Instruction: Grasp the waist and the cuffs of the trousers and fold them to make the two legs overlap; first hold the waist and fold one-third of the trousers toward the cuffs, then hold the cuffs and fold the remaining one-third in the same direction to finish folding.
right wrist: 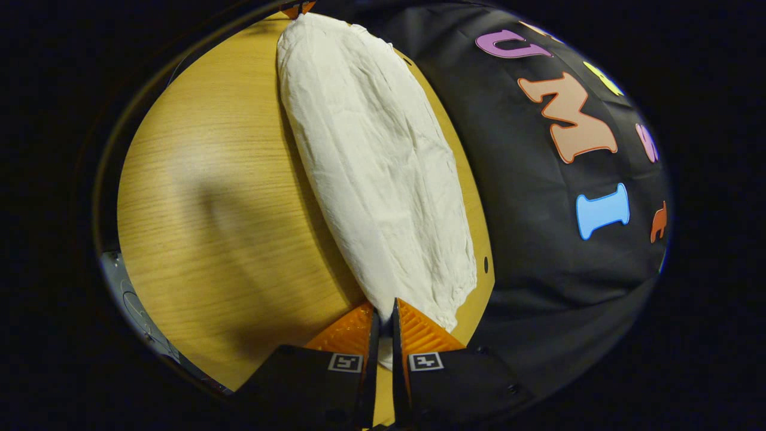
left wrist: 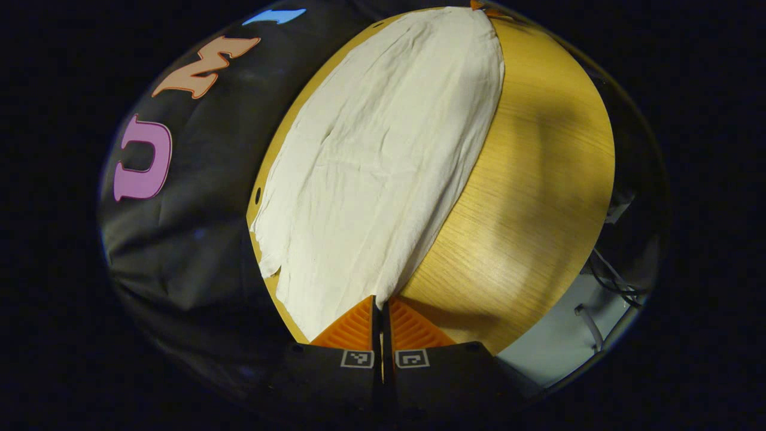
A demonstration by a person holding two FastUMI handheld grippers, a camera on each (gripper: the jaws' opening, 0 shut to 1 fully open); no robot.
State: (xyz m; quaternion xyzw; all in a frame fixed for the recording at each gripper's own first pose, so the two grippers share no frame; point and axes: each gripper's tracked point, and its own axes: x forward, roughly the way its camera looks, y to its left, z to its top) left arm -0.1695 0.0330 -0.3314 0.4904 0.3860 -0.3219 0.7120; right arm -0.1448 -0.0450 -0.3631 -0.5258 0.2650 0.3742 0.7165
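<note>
The trousers (left wrist: 377, 161) lie stretched along the table's (left wrist: 538, 197) back edge by the wall. Both grippers — left (left wrist: 381, 311), right (right wrist: 383, 317) — are clenched on opposite ends of the cloth; the front half lies bare.

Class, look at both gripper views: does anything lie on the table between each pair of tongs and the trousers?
Nothing visible does. The left tongs and right tongs already pinch opposite ends of the trousers, and the table beside them is bare wood.
</note>
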